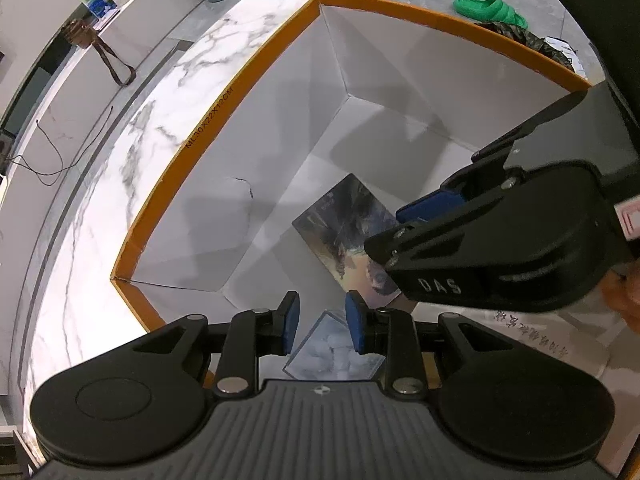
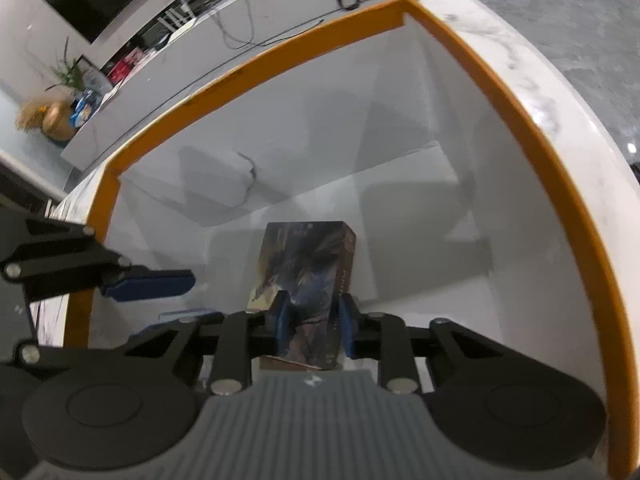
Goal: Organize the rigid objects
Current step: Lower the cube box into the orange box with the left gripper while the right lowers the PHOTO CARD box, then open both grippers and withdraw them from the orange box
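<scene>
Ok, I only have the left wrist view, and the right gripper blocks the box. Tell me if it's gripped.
Observer: Yes. The right gripper is shut on the box, one pad on each long side.
Operator: Give me where along it.
Observer: At the near end; the far end sticks out ahead.
Operator: Now its gap to the back.
Observer: The far end stops short of the back wall of the carton, not touching it.
</scene>
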`<state>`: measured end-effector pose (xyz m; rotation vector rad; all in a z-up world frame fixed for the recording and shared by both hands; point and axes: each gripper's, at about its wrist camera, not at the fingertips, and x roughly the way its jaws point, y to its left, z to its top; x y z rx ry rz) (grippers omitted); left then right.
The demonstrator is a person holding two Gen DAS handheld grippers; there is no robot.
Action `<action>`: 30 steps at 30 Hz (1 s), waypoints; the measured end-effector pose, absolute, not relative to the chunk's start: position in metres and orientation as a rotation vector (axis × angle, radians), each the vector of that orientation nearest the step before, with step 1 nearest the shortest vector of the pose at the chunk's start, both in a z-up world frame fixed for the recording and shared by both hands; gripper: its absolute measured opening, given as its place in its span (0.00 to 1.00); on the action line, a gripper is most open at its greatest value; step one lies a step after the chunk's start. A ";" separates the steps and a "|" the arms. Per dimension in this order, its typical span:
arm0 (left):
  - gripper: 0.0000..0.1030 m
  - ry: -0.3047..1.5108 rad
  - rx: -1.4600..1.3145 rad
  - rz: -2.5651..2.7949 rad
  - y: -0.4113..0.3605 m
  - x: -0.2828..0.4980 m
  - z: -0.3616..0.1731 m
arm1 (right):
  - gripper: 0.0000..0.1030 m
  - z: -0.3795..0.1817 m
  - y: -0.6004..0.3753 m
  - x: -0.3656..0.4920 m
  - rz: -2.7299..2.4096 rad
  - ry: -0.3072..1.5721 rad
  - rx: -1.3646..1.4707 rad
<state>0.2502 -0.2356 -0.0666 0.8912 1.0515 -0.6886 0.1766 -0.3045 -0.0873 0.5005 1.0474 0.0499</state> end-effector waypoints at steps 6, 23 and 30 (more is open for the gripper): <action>0.33 1.064 0.888 -0.670 -0.241 0.249 -0.073 | 0.20 -0.088 -0.299 0.178 0.095 1.057 0.474; 0.33 0.955 0.633 -0.683 -0.215 0.238 -0.030 | 0.47 -0.049 -0.301 0.159 0.025 0.884 0.355; 0.33 0.906 0.548 -0.651 -0.170 0.231 0.002 | 0.48 -0.019 -0.284 0.148 0.080 0.801 0.336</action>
